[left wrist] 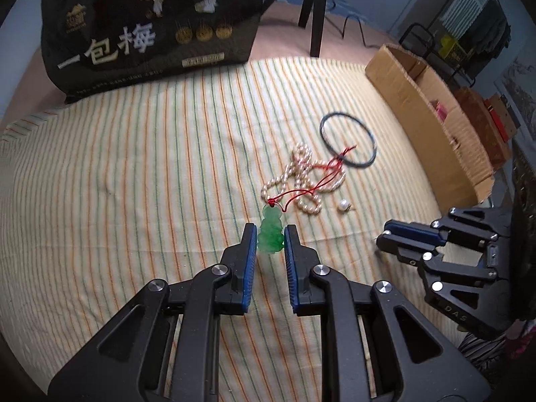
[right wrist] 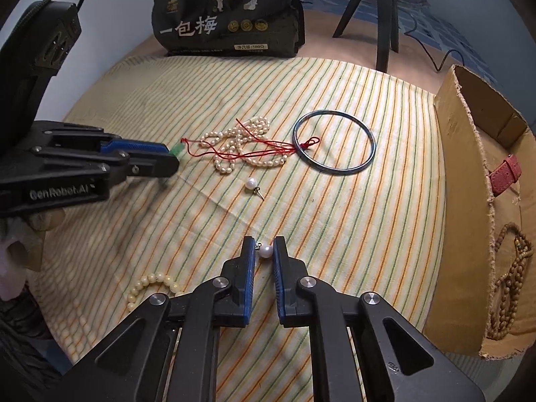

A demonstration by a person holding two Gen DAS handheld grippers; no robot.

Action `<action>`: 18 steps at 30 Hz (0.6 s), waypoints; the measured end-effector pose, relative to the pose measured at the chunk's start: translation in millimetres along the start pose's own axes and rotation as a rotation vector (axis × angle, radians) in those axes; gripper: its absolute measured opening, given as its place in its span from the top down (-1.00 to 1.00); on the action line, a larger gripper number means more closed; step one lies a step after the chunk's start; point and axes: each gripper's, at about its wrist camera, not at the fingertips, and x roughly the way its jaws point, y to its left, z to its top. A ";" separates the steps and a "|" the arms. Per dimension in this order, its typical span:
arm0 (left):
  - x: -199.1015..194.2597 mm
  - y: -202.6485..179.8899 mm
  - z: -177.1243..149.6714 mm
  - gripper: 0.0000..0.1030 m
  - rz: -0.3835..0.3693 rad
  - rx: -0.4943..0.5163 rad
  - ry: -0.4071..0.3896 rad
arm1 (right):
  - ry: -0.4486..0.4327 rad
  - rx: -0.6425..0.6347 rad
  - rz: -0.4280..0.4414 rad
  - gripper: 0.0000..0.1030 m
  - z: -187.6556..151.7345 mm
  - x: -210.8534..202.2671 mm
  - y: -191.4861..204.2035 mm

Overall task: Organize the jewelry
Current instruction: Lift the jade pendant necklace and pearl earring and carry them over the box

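A striped cloth [right wrist: 335, 221] covers the bed, with a black snack bag [right wrist: 227, 13] at the far edge and a cardboard box [right wrist: 469, 181] along the right side. I judge both grasps are just being made. My left gripper [left wrist: 270, 234] is narrowed around the green pendant [left wrist: 270, 236], which sits just short of the pearl necklace [left wrist: 301, 181]; whether the pads already press it I cannot tell. Its red cord [left wrist: 318, 177] runs over the pearl necklace to the dark bangle [left wrist: 348, 140], so lifting calls for a slow pull or the pearls drag along.

My right gripper [right wrist: 264, 251] is narrowed on a pearl earring [right wrist: 266, 251], well this side of the necklace. A second earring [right wrist: 251, 184] lies between. The box already holds a red strap [right wrist: 506, 174] and wooden beads [right wrist: 512, 261]; a cream bead bracelet [right wrist: 150, 284] waits beside my right gripper.
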 end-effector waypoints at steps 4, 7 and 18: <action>-20.1 -6.3 4.4 0.70 -0.011 0.009 -0.051 | -0.020 0.014 0.007 0.82 2.0 -9.4 -2.3; -35.7 -12.4 8.1 0.70 -0.021 0.022 -0.093 | -0.043 0.029 0.013 0.82 3.1 -20.5 -5.0; -92.1 -26.7 22.8 0.70 -0.068 0.023 -0.245 | -0.146 0.078 0.012 0.82 9.5 -65.1 -19.0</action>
